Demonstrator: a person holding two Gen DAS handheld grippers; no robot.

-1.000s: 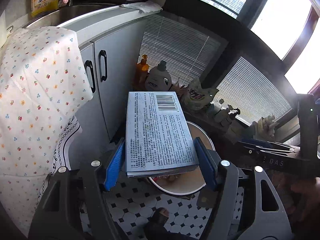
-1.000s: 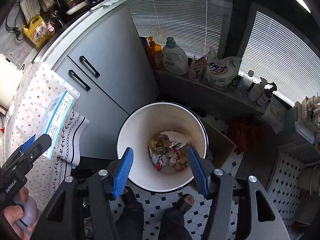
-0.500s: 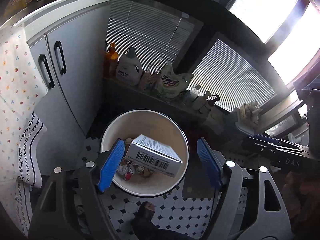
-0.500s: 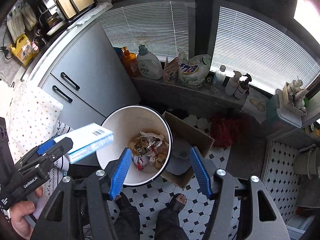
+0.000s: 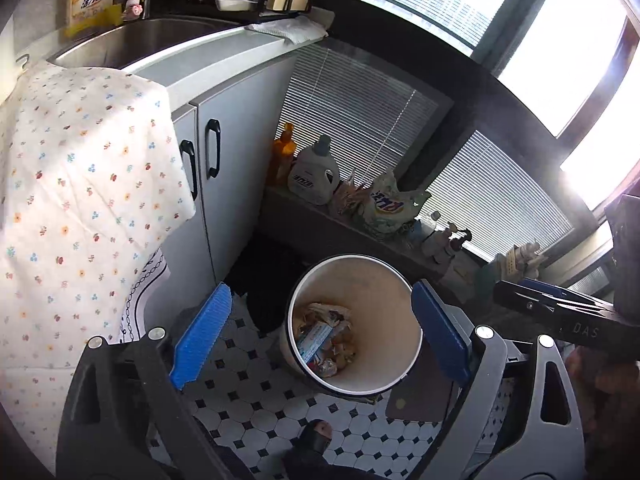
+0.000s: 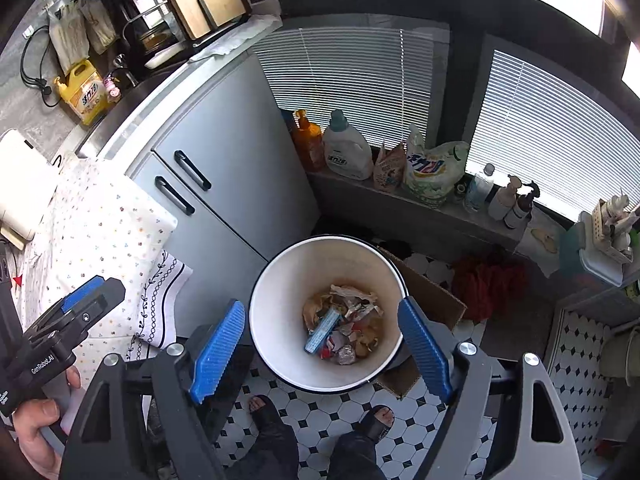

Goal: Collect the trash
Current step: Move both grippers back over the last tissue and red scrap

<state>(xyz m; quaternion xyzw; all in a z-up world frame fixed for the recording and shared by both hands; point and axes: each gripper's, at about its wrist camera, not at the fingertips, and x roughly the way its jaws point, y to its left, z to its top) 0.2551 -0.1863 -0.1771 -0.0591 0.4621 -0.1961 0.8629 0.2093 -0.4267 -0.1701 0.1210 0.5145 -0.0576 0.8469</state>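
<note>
A white round bin (image 5: 394, 280) (image 6: 280, 280) stands on the tiled floor, holding crumpled wrappers. The white-and-blue box (image 5: 316, 338) (image 6: 323, 329) lies on edge among that trash. High above the bin, my left gripper (image 5: 318, 334) has blue pads wide apart and still opening, with nothing between them. My right gripper (image 6: 322, 338) also hangs over the bin, jaws opening and empty. In the right wrist view the left gripper (image 6: 76, 308) shows at the left edge, held by a hand (image 6: 36, 428).
Grey cabinet doors (image 6: 224, 184) with black handles stand left of the bin. A floral cloth (image 5: 72, 200) drapes a table edge. A brown cardboard box (image 6: 424, 292) sits behind the bin. Detergent bottles (image 6: 346, 152) line the window ledge. Sandalled feet (image 6: 260, 408) stand below.
The left gripper let go of the box, which fell into the bin and now lies among the trash. Both grippers opened wider and rose.
</note>
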